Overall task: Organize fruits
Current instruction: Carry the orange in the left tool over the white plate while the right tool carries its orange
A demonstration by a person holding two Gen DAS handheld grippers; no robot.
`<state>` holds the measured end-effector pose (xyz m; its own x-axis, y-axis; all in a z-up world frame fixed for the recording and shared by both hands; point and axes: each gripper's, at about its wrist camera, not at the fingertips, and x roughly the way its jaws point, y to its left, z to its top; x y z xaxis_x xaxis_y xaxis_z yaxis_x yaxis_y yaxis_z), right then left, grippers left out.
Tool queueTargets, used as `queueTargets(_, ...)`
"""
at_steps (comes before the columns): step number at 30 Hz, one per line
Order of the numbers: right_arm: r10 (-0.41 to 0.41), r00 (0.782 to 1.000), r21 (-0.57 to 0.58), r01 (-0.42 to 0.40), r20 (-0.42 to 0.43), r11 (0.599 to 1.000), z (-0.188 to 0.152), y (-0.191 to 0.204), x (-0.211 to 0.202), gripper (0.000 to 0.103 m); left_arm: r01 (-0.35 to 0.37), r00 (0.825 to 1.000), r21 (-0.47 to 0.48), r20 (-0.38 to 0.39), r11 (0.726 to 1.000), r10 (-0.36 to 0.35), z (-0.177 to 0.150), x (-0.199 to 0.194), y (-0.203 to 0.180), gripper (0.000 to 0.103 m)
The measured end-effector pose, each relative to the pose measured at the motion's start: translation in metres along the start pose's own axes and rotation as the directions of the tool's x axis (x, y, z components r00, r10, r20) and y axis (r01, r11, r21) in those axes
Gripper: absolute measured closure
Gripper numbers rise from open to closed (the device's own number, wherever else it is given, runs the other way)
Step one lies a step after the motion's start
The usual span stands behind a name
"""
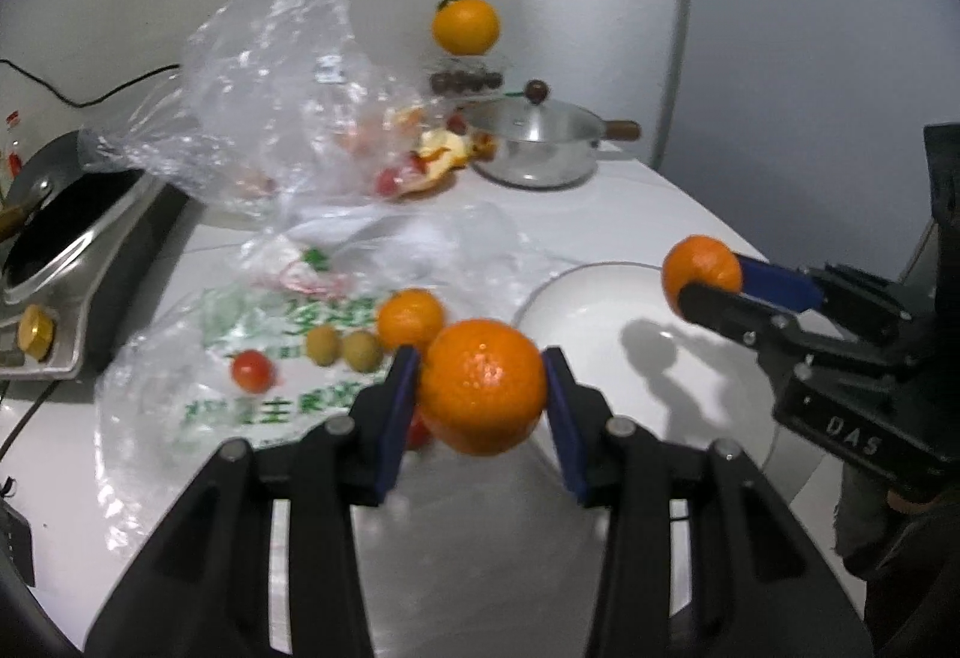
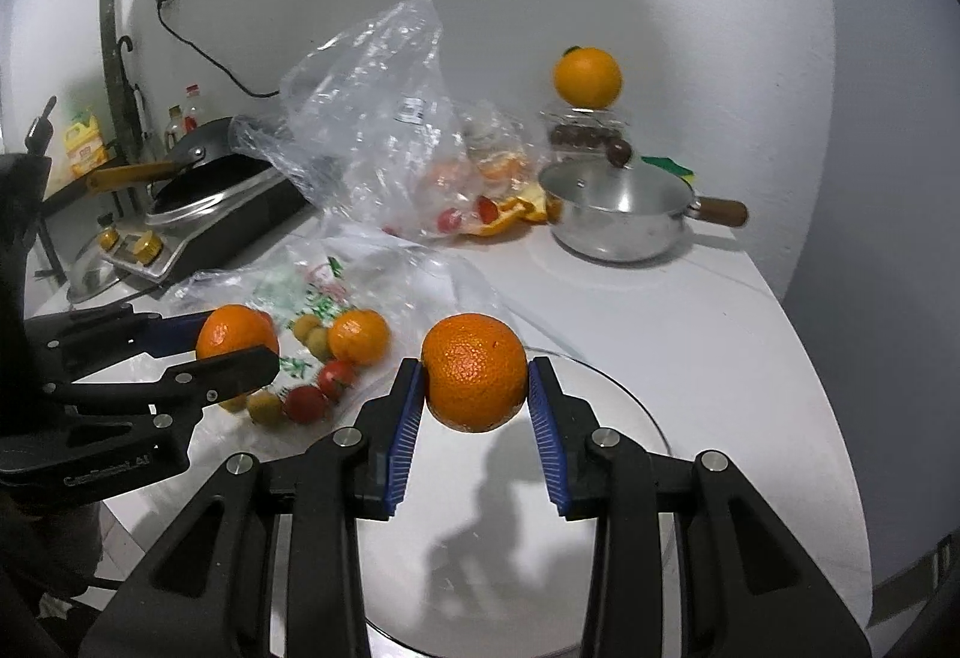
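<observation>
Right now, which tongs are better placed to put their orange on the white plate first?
The right tongs: their orange already hangs over the white plate. The left tongs hold theirs beside the rim, over the plastic bag's edge.

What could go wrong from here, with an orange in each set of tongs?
1. Both oranges are pinched only at the pad tips: the left tongs' orange and the right tongs' orange could roll out if jolted.
2. The glass plate looks nearly flat, so a released orange may roll off onto the counter.
3. The left tongs and right tongs hang close together over the plate; they could bump on the way down.
</observation>
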<state>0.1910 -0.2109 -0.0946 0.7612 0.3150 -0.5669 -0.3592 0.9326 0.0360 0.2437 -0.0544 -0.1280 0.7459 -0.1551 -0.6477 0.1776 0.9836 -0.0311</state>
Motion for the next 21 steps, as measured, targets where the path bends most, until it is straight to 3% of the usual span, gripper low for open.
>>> queueTargets(21,-0.004,0.996,0.05,0.009,-0.088,0.999,-0.05,-0.051,-0.01,0.066,0.12,0.989,0.072,-0.099,0.99,-0.113,-0.019,0.032,-0.083,0.061)
